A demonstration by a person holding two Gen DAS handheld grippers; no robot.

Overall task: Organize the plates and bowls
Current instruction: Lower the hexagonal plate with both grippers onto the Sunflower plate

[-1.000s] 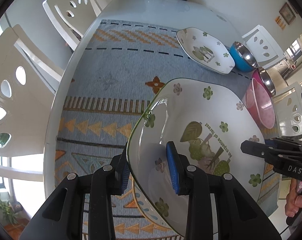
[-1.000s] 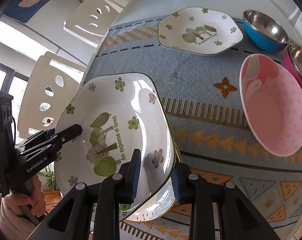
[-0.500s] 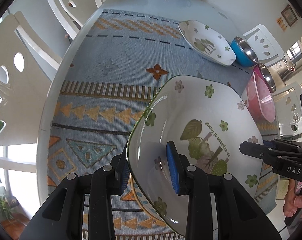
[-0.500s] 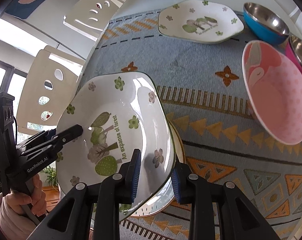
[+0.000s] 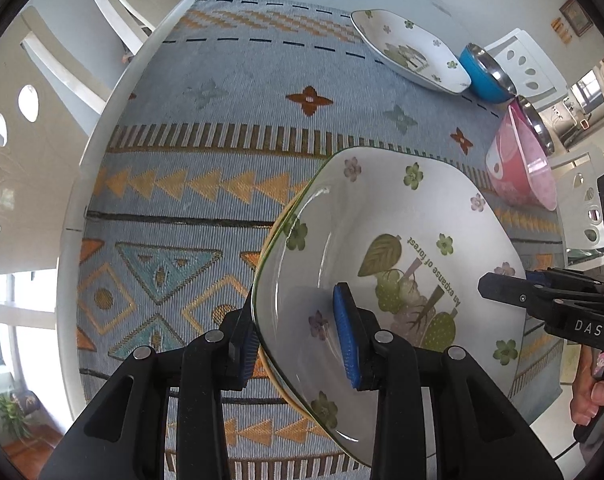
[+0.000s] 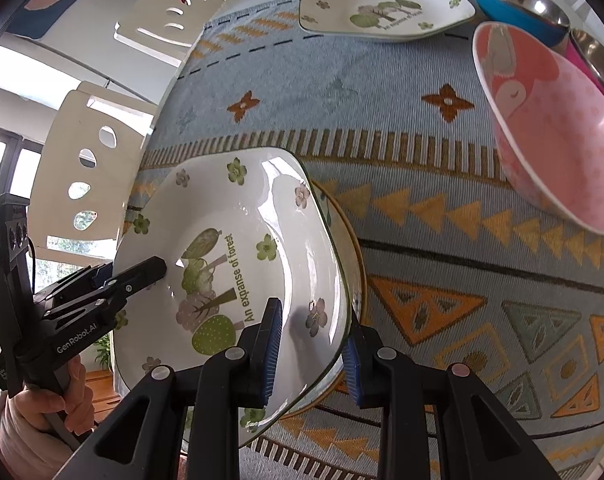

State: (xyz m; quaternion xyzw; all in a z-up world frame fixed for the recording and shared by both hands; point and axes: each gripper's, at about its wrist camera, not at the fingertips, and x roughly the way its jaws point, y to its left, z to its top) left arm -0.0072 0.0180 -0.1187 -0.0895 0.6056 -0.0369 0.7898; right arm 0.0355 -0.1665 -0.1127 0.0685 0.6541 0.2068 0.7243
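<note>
Underneath, a gold-rimmed plate [image 6: 352,240]; pink bowl [image 6: 550,128] nearby.

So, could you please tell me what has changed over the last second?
Both grippers, left and right, have lowered the forest plate toward the gold-rimmed plate beneath it; more of that plate is now covered. Nothing was taken or released: the jaws stay shut on opposite rims. The far plate, pink bowl and blue bowl have not moved.
</note>
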